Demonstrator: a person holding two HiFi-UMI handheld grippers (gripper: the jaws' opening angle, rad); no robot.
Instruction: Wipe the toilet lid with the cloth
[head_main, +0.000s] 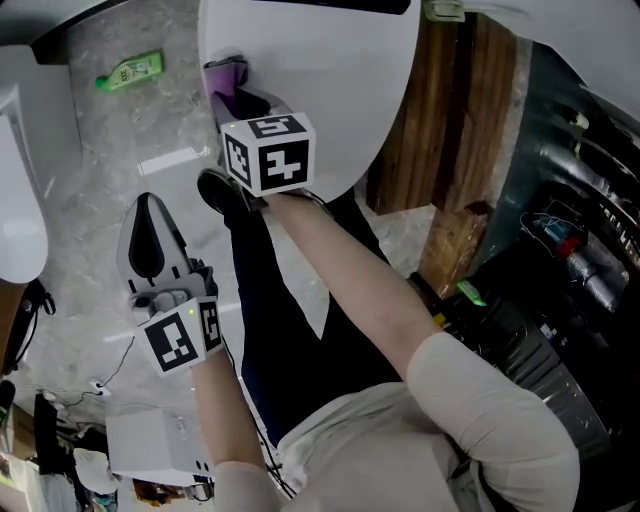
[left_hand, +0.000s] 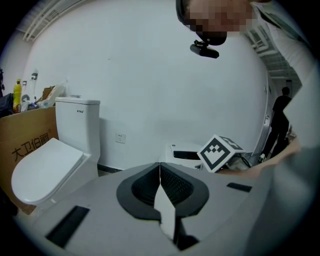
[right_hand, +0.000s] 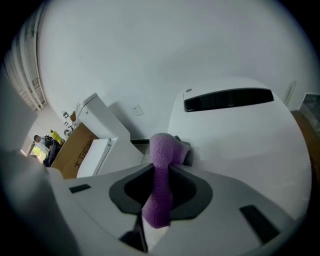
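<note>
Pinching a purple cloth (right_hand: 161, 150) between its jaws, the right gripper (right_hand: 159, 186) holds it at the left edge of the white toilet lid (right_hand: 235, 140). The left gripper (left_hand: 161, 187), jaws pressed together on nothing, hangs over the floor (head_main: 90, 180), well apart. Wiping seems barely under way; most of the lid looks left to cover.

I see a pale grey marbled floor (head_main: 90, 200). A green bottle (head_main: 130, 71) lies on its side on it, towards the far left. A flat white strip (head_main: 175, 160) lies near the white toilet (head_main: 330, 100) that stands on the floor. A black shoe (head_main: 222, 192) is planted close by. Wooden boards (head_main: 450, 110) stand to that toilet's right. A second toilet (left_hand: 55, 160) stands beside a cardboard box (left_hand: 30, 135).
</note>
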